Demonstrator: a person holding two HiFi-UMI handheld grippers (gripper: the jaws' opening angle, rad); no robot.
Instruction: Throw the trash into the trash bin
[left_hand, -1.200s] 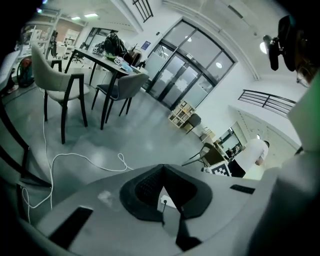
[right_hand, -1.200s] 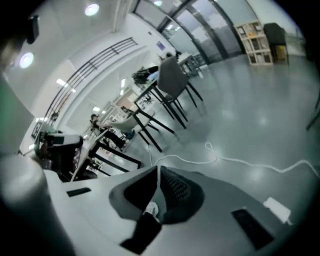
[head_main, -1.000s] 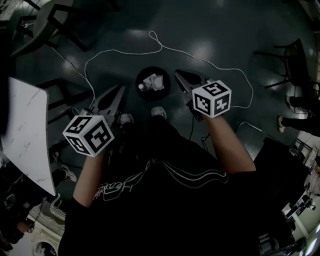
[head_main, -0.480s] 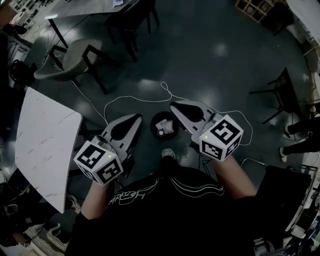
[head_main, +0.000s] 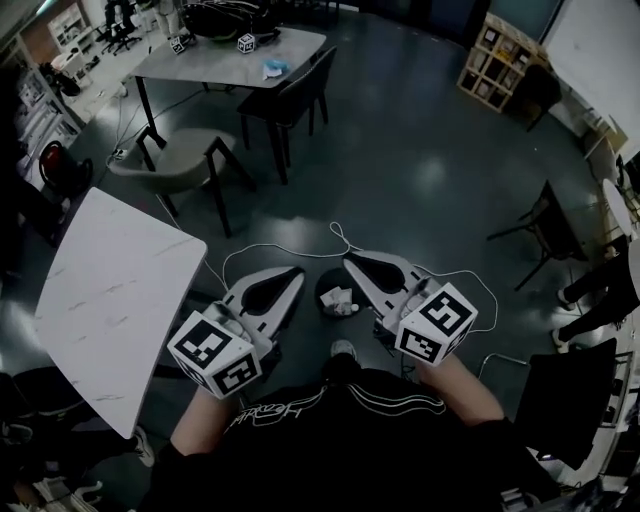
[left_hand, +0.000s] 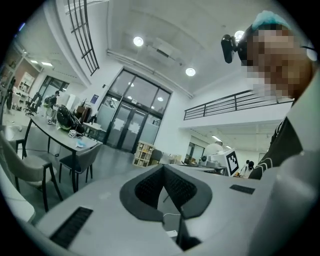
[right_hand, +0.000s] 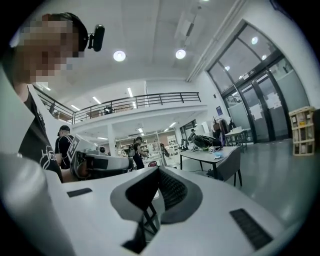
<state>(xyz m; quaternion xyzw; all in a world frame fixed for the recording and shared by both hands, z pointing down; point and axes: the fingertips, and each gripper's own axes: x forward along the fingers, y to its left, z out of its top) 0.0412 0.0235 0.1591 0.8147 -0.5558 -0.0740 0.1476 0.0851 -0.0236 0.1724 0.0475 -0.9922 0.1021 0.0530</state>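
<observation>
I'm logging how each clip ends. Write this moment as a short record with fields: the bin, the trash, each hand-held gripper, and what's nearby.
bin: black trash bin on the floor, in front of the person's feet
trash: crumpled white trash inside the bin
left hand-held gripper: shut, empty
right hand-held gripper: shut, empty
nearby: white table at left, grey chair beyond it

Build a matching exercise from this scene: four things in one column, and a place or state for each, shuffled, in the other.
Things:
1. trash bin
2. white table
3. wooden shelf
4. left gripper

Places or states:
A. shut, nothing held
B. top right of the head view
C. holds crumpled white trash
D. far left of the head view

Pairs: 1-C, 2-D, 3-B, 4-A
</observation>
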